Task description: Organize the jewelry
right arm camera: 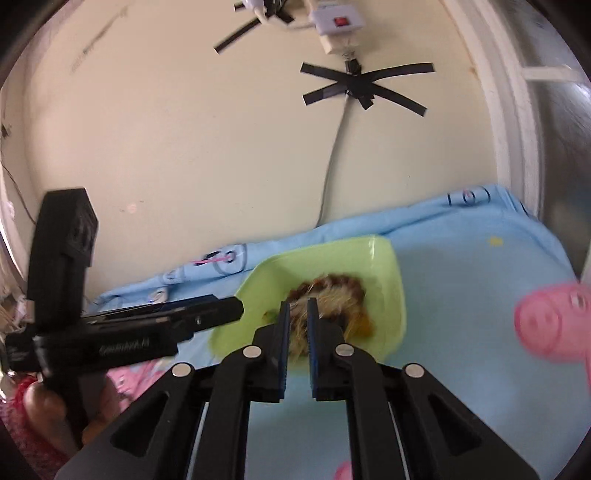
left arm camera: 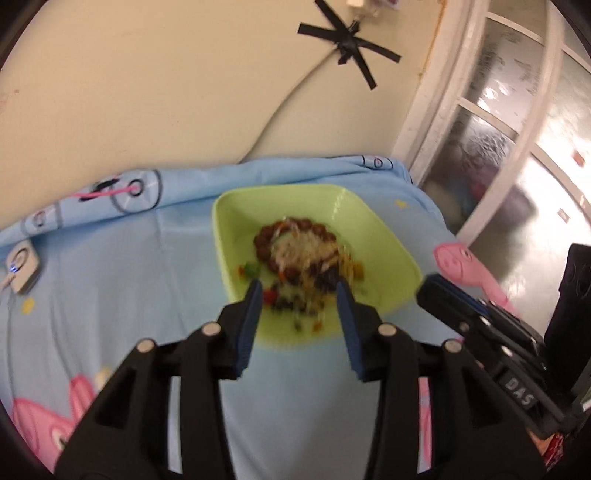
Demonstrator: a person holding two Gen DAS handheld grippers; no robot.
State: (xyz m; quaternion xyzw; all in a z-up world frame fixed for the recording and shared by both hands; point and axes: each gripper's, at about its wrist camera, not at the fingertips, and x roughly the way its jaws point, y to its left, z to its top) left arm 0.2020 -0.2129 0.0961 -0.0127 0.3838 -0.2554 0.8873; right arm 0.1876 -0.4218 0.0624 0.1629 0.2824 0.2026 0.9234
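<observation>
A blue sheet with pink pigs covers the bench, and a green tray sits on it near the wall. A blurry pile of jewelry lies in the tray. The left hand-held gripper is partly open and holds nothing, and the right hand-held gripper is closed, with nothing clearly in it.

one green tray. one tangled jewelry heap in it; pieces too blurred to count, though one brown bead ring shows. two grippers: left, right. one blue cloth. two black tape crosses on the wall. one white power strip.
</observation>
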